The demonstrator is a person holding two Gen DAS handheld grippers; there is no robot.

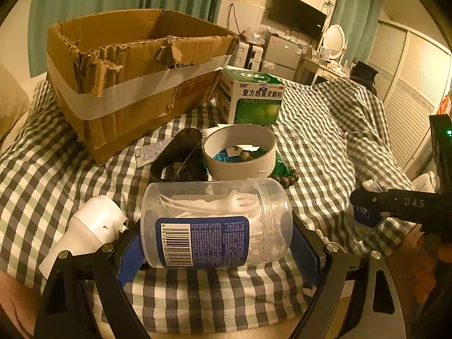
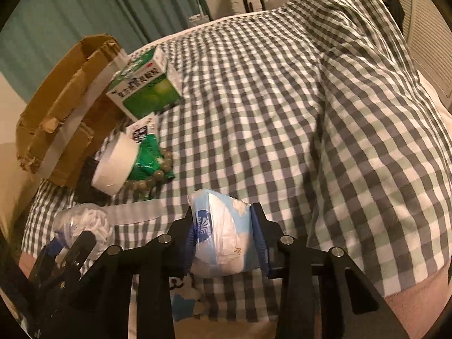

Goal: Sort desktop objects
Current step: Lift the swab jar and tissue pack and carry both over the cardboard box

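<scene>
My left gripper (image 1: pixel 216 243) is shut on a clear plastic jar (image 1: pixel 214 223) with a blue barcode label, lying sideways between the blue pads above the checked bedspread. The jar also shows in the right wrist view (image 2: pixel 84 223). My right gripper (image 2: pixel 226 240) is shut on a light-blue tissue pack (image 2: pixel 223 240); in the left wrist view it shows at the right edge (image 1: pixel 367 206). Ahead lie a tape roll (image 1: pixel 240 152), a green medicine box (image 1: pixel 254 96), wooden beads (image 1: pixel 285 178), a black case (image 1: pixel 178 158) and a white device (image 1: pixel 87 226).
A torn cardboard box (image 1: pixel 135 76) with white tape stands open at the back left, also in the right wrist view (image 2: pixel 62 104). The checked bedspread (image 2: pixel 310 113) stretches right. A green packet (image 2: pixel 149 158) lies under the tape roll. Furniture and a TV (image 1: pixel 296 14) stand far behind.
</scene>
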